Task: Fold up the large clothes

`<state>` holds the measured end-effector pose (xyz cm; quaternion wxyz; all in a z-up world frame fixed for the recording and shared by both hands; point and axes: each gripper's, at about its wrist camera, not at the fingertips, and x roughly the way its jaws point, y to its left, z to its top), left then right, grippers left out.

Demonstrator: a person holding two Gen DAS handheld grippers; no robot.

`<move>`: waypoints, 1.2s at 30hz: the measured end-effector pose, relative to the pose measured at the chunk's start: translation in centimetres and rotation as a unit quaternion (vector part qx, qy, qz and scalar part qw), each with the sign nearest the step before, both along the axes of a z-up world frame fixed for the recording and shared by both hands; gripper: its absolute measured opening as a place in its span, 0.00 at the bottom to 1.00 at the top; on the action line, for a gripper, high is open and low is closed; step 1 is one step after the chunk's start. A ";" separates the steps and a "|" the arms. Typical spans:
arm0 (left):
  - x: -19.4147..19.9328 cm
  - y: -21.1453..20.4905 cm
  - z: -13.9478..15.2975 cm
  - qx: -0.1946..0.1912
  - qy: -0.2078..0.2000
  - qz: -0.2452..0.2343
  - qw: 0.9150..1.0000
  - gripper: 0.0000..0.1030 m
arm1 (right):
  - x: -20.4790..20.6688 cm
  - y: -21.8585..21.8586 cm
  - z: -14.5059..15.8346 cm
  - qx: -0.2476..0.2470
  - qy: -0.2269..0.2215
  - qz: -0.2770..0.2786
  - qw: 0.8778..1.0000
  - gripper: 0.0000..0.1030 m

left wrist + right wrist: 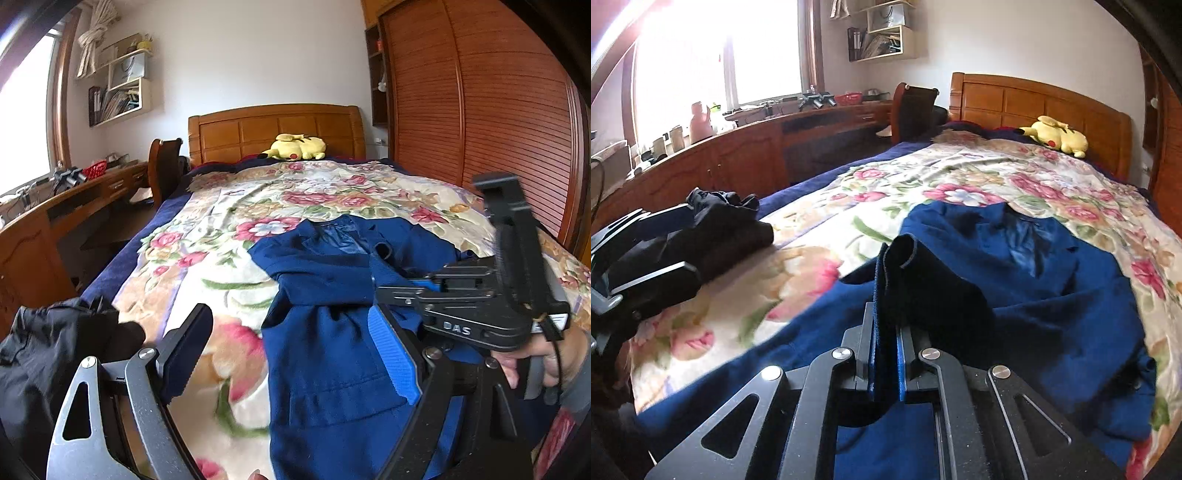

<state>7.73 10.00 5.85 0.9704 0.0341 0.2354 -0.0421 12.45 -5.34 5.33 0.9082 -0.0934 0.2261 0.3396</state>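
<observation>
A large blue jacket (325, 332) lies partly folded on the floral blanket, collar toward the headboard; it also shows in the right wrist view (1052, 291). My left gripper (291, 354) is open and empty, hovering just above the jacket's lower left part. My right gripper (886, 332) is shut on a fold of the jacket's blue cloth (912, 273), lifted a little off the bed. The right gripper's body (476, 306) shows in the left wrist view, over the jacket's right side.
A dark crumpled garment (55, 354) lies at the bed's left edge, also in the right wrist view (720, 229). A yellow plush toy (299, 147) sits by the wooden headboard (273, 129). A wooden desk (74, 206) and chair stand left; a louvred wardrobe (498, 110) stands right.
</observation>
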 end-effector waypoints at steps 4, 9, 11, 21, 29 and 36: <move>-0.5 0.8 -0.6 0.004 0.006 0.012 1.000 0.84 | 0.6 1.2 -0.5 0.008 0.026 0.010 1.000 0.08; -0.6 1.8 -1.4 0.000 0.014 0.026 1.000 0.84 | -0.4 1.7 -0.5 -0.005 0.022 0.008 1.000 0.42; -0.6 2.1 -1.7 0.001 0.017 0.030 0.999 0.84 | -1.0 1.3 -0.2 -0.008 0.018 0.000 1.000 0.52; 0.1 1.9 -3.1 0.005 0.025 0.037 0.999 0.84 | -6.1 -1.3 0.2 -0.033 -0.054 -0.062 0.996 0.52; 0.6 0.5 -4.0 0.013 0.032 0.030 0.999 0.84 | -8.1 -2.9 -0.6 -0.023 -0.086 -0.079 0.993 0.52; 0.5 -1.1 -4.4 0.018 0.033 0.016 0.999 0.84 | -8.2 -4.3 -1.3 -0.029 -0.090 -0.092 0.991 0.52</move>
